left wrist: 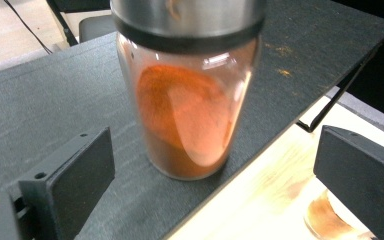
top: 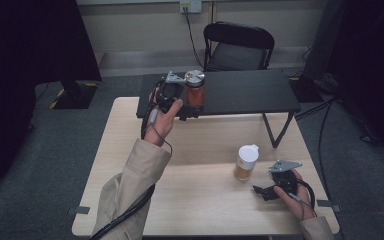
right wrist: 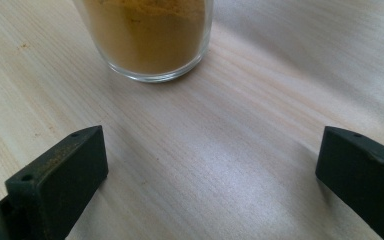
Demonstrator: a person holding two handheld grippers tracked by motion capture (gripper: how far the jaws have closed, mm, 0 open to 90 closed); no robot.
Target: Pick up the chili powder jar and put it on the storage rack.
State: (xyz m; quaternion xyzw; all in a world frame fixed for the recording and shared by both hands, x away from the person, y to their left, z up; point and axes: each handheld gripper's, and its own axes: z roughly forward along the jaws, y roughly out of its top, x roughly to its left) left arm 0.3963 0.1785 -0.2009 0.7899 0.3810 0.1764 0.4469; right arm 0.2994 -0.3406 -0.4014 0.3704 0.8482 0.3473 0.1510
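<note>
From above, the left tool (top: 180, 102) sits at the near edge of the black shelf (top: 250, 92), just beside the jar of red-orange powder (top: 195, 89) standing there, while the right tool (top: 270, 190) rests on the wooden counter (top: 200, 205) near the white-lidded jar of yellow-brown powder (top: 245, 162). In the left gripper view the jaws stand wide apart with the red-orange jar (left wrist: 187, 100) upright ahead of them, untouched. In the right gripper view the jaws gape over bare counter (right wrist: 220, 150), the yellow-brown jar (right wrist: 147, 37) standing ahead, clear of both pads.
</note>
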